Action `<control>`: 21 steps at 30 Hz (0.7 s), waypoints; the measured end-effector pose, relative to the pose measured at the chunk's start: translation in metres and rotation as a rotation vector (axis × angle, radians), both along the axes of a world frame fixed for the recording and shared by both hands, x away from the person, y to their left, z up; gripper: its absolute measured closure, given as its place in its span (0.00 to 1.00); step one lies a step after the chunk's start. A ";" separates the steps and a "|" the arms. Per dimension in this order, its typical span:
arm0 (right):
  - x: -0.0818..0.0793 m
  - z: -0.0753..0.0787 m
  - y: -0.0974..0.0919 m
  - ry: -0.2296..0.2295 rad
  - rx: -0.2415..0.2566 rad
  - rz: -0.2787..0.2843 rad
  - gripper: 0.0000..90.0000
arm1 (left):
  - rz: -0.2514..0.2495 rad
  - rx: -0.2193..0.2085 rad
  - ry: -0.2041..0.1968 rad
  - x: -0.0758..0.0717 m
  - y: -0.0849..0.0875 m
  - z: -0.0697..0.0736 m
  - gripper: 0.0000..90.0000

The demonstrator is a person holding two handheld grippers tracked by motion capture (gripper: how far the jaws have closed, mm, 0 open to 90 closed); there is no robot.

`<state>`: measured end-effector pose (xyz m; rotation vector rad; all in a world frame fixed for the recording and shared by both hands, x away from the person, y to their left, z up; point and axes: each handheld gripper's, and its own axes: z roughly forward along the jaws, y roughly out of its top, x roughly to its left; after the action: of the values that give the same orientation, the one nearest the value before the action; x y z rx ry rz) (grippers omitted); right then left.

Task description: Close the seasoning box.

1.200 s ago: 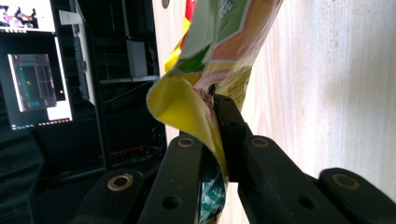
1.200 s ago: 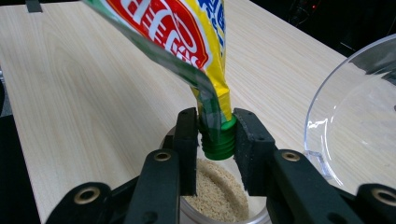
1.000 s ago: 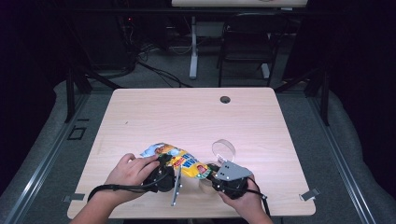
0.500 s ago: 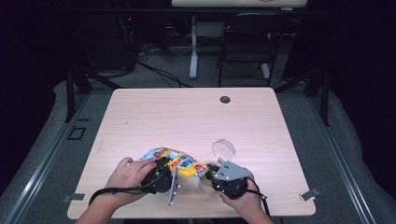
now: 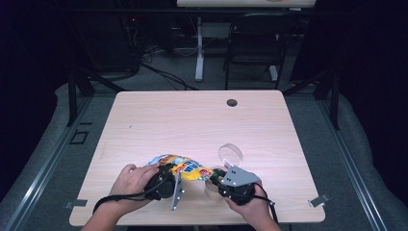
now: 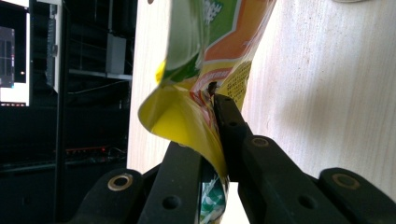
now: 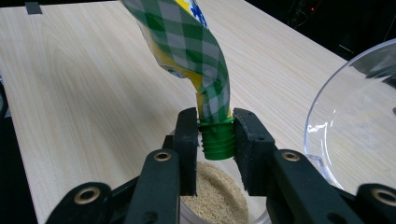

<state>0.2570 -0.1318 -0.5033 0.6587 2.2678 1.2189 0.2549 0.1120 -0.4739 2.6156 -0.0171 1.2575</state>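
Left hand-held gripper [image 6: 219, 135] clamps the yellow-green foil pouch's [image 6: 205, 51] tail, right hand-held gripper [image 7: 215, 140] grips its green threaded spout [image 7: 217, 140]; keep spout centred at 6 o'clock over the clear grain-filled jar [image 7: 217, 198].

One tabletop [image 5: 159, 120] carries everything counted here. On it is one colourful pouch [image 5: 185, 168] with one green spout [image 7: 217, 140]. Just beside the pouch are two clear containers: one empty clear bowl [image 5: 231, 155] and one clear cup of beige grains [image 7: 215, 196] under the spout. Two grippers, the left gripper [image 5: 179, 177] and the right gripper [image 5: 215, 176], meet at the pouch.
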 end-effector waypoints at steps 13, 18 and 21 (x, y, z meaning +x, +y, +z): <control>0.001 0.000 0.002 -0.002 0.002 -0.002 0.80 | 0.012 -0.046 0.034 0.002 0.005 -0.009 0.98; 0.001 0.000 0.002 -0.005 0.000 0.000 0.80 | 0.024 -0.043 0.051 0.003 0.007 -0.012 0.97; 0.001 0.000 0.003 -0.006 -0.002 -0.002 0.80 | 0.030 -0.064 0.064 0.003 0.008 -0.016 0.97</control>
<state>0.2581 -0.1291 -0.5038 0.6551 2.2631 1.2161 0.2579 0.1196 -0.4898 2.6091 0.0734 1.1631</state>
